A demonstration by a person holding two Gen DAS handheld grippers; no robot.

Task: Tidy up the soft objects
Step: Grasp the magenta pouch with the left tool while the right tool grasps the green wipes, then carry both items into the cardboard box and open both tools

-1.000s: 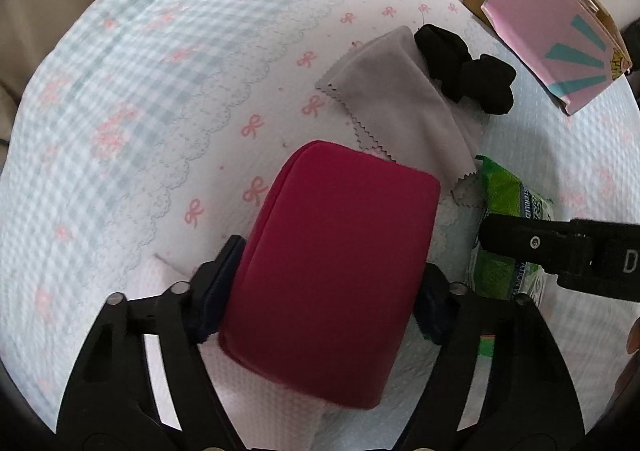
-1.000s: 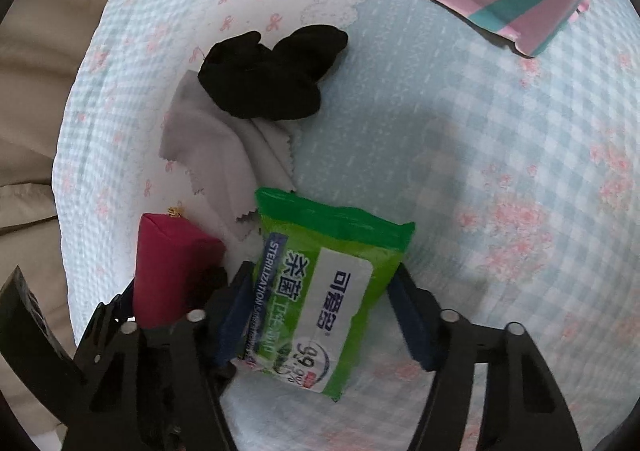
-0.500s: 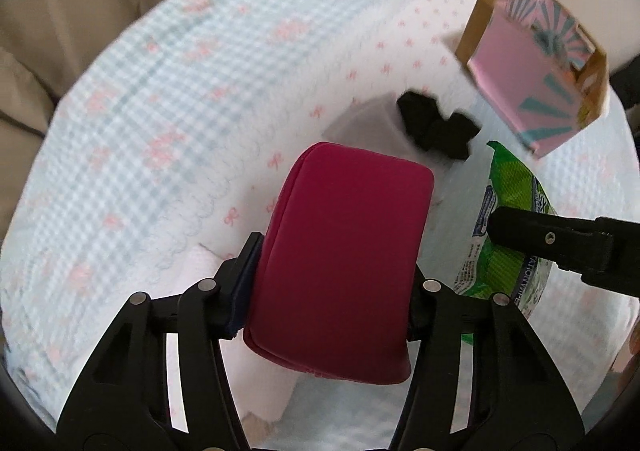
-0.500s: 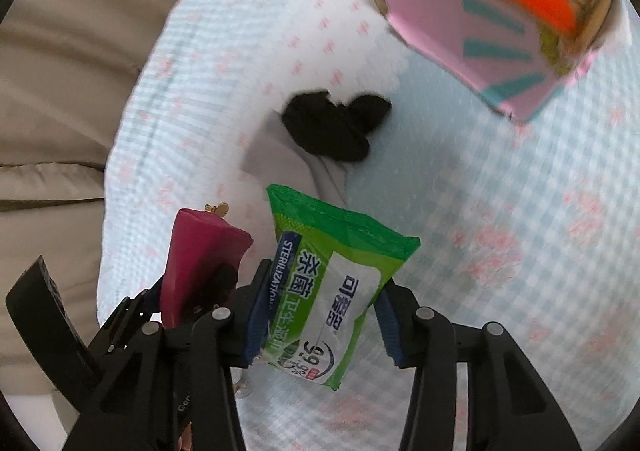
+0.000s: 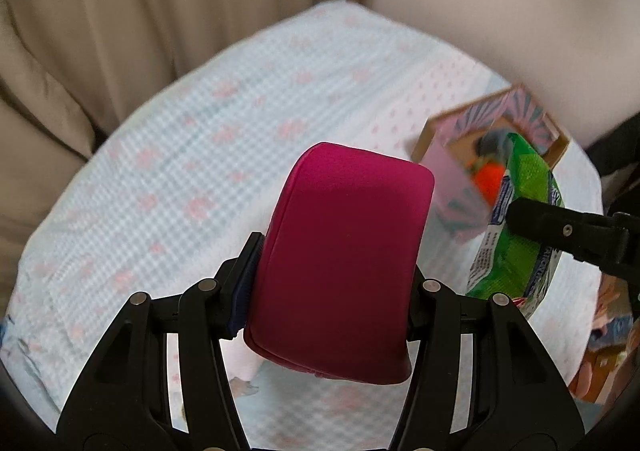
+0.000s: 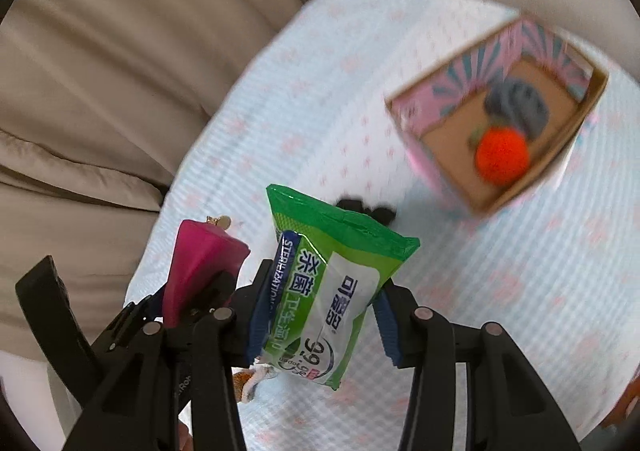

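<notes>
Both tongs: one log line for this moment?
left tongs: red pouch | right tongs: green wipes pack | both aloft | pink box: ahead

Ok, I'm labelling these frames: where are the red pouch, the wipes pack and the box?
red pouch (image 5: 340, 263), left wrist view, broad top face.
wipes pack (image 6: 332, 291), right wrist view, printed front.
box (image 6: 416, 107), right wrist view, near pink wall.

Box (image 6: 498, 119) and its contents motion-blurred, black item (image 6: 366, 209) mostly hidden behind wipes pack (image 6: 324, 291), tablecloth (image 5: 200, 155) pattern smeared
</notes>
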